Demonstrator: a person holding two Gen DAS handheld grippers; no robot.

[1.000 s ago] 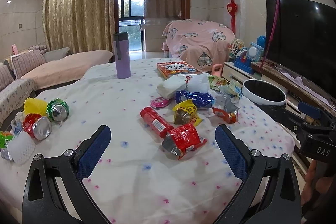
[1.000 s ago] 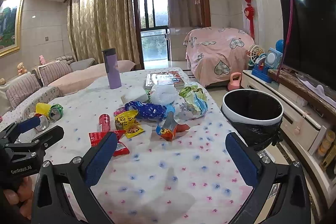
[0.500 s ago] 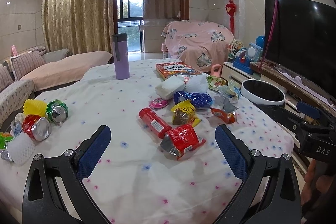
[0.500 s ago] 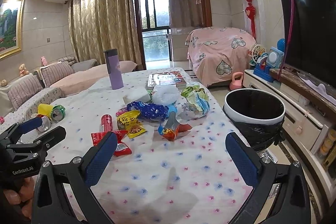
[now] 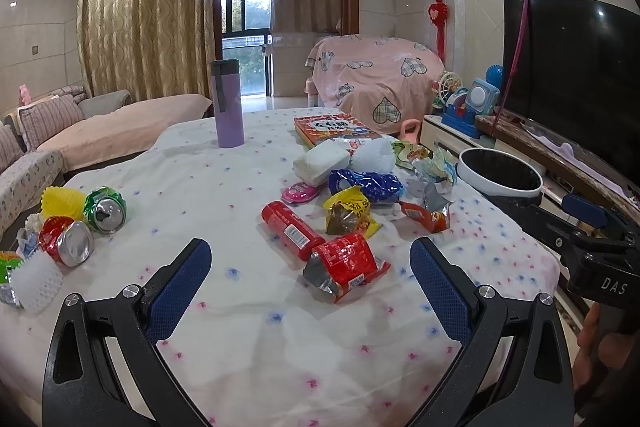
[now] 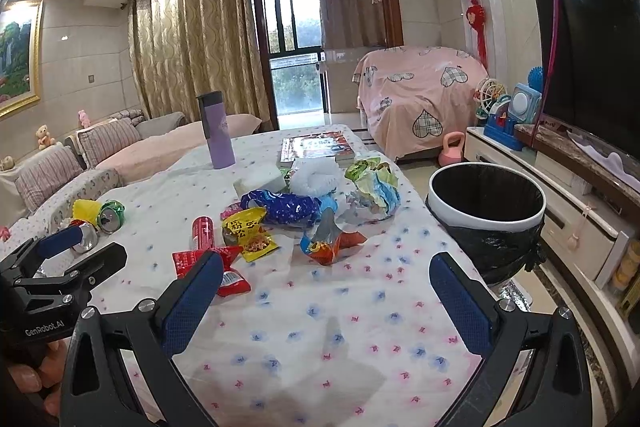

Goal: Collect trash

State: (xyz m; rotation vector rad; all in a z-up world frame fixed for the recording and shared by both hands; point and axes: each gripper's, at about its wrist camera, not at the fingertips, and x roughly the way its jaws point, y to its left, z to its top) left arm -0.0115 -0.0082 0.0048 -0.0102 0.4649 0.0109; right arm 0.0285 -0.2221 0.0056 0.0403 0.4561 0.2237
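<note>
Trash lies on the white dotted tablecloth (image 5: 224, 195). A crumpled red wrapper (image 5: 344, 265) and a red tube (image 5: 290, 229) lie just ahead of my open, empty left gripper (image 5: 310, 267). A yellow snack bag (image 5: 350, 211), a blue bag (image 5: 366, 183) and an orange wrapper (image 6: 330, 241) lie further on. My right gripper (image 6: 326, 279) is open and empty above the cloth, near the orange wrapper. A white bin with a black liner (image 6: 486, 205) stands off the table's right edge.
Crushed cans (image 5: 104, 205), a yellow cup (image 5: 60, 201) and white foam netting (image 5: 34, 281) lie at the table's left. A purple flask (image 5: 228, 103), a book (image 5: 334, 129) and a white foam block (image 5: 322, 161) sit further back. A TV cabinet (image 6: 576, 211) runs along the right.
Both grippers have crept slightly forward over the table. Both stay open and nothing was picked up.
</note>
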